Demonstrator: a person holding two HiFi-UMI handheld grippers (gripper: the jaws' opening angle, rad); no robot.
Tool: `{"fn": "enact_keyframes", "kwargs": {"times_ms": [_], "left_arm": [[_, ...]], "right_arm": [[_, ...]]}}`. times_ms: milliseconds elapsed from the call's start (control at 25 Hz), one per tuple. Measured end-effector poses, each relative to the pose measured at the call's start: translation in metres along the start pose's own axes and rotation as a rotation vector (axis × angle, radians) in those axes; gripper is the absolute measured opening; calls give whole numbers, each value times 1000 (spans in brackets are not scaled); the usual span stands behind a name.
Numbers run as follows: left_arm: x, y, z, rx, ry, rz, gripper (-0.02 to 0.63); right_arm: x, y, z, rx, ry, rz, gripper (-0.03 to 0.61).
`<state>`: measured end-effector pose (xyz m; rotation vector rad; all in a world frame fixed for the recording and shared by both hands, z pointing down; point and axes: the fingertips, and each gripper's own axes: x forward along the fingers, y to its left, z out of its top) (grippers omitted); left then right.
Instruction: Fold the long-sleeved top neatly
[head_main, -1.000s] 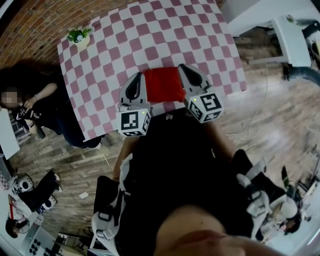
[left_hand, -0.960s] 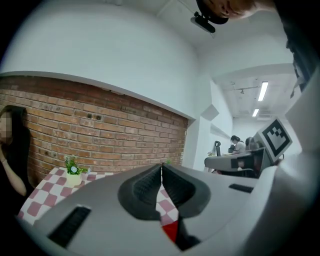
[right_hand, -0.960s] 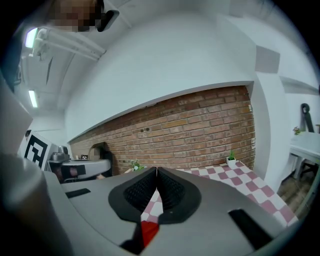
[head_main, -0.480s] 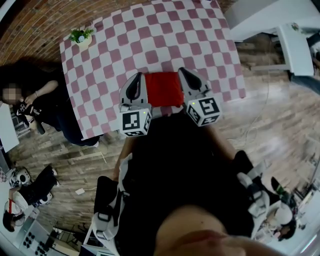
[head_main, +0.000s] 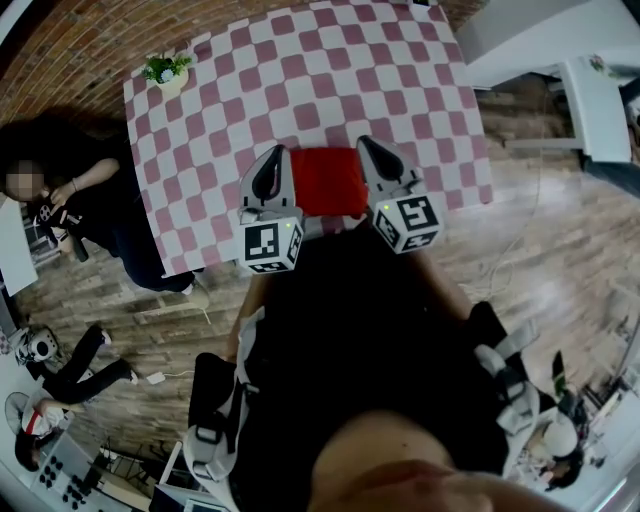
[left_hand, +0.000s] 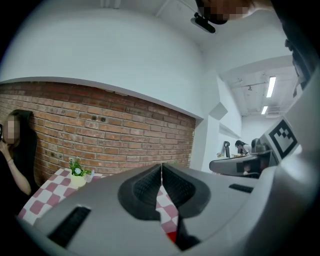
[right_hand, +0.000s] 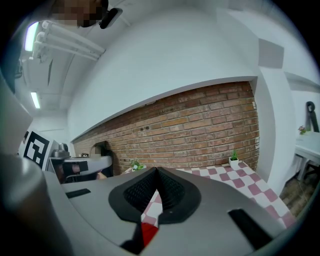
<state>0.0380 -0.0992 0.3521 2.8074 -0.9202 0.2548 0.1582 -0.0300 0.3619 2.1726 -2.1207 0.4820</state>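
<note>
- Two tongs, the left tongs (head_main: 274, 155) and right tongs (head_main: 363, 142), are closed and hold nothing.
- The top (head_main: 328, 182) lies between them on the table (head_main: 300, 70), folded small.
- The job looks about done; maybe a last tidy is left.

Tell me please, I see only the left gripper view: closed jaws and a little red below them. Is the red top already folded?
Observer: Yes, the head view shows the red top as a compact folded rectangle on the checkered table.
Operator: Where exactly does it lie?
Observer: Between the left gripper and the right gripper, near the table's front edge.
Operator: Does the right gripper hold cloth?
Observer: No, the right gripper view shows its jaws together, nothing between them.
</note>
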Motion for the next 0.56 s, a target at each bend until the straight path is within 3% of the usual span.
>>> {"fn": "enact_keyframes", "kwargs": {"times_ms": [560], "left_arm": [[3,4,1,-14,-8,9,11]], "right_arm": [[6,2,1,-12,7,8,9]]}}
